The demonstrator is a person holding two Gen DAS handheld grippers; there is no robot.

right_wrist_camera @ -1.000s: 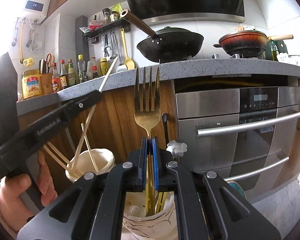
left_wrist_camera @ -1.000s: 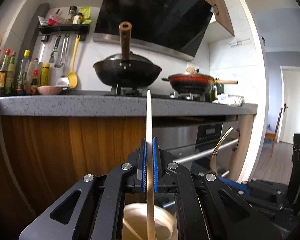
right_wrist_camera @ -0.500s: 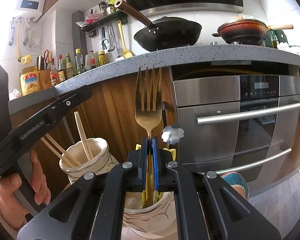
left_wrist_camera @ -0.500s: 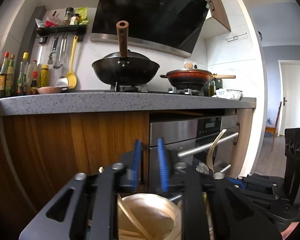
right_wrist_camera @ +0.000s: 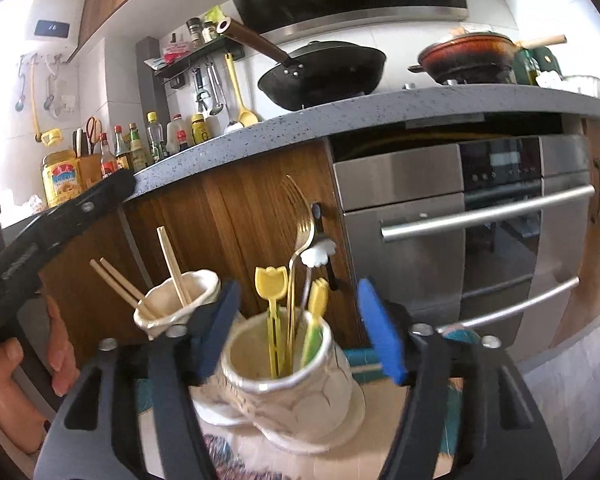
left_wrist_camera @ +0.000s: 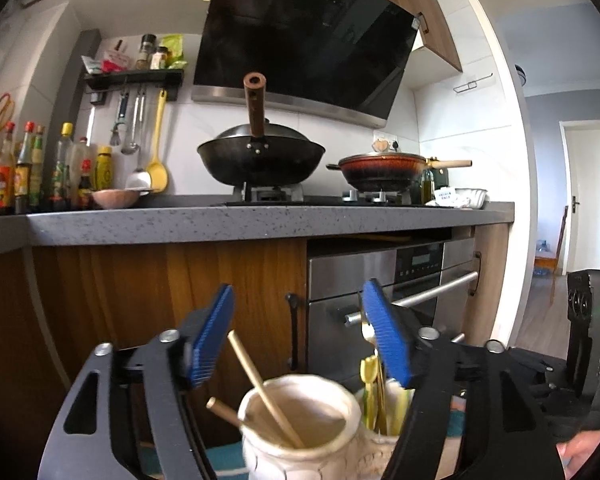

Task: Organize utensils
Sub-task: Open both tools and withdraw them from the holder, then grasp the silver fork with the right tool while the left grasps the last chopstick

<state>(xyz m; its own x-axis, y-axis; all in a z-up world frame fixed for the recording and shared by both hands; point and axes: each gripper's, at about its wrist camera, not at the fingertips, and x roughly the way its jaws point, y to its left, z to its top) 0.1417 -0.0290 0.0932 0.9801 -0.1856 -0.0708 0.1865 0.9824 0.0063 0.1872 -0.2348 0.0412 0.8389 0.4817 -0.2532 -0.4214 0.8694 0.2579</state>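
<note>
daylight floods the kitchen, blowing out to white glare at ten o'clock in the right wrist view. fisheye bending curves the countertop (right_wrist_camera: 380, 108) and blackens the corners. the near ceramic cup (left_wrist_camera: 300, 432) shows motion blur.

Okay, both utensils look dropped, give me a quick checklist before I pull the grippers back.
1. Left hand-held gripper open, holding nothing: ok.
2. Right hand-held gripper open, holding nothing: ok.
3. Chopsticks inside the left cup: ok.
4. Gold fork standing in the right cup beside the yellow utensils: ok.
5. Both cups upright: ok.
6. More utensils left to sort: cannot tell.
</note>
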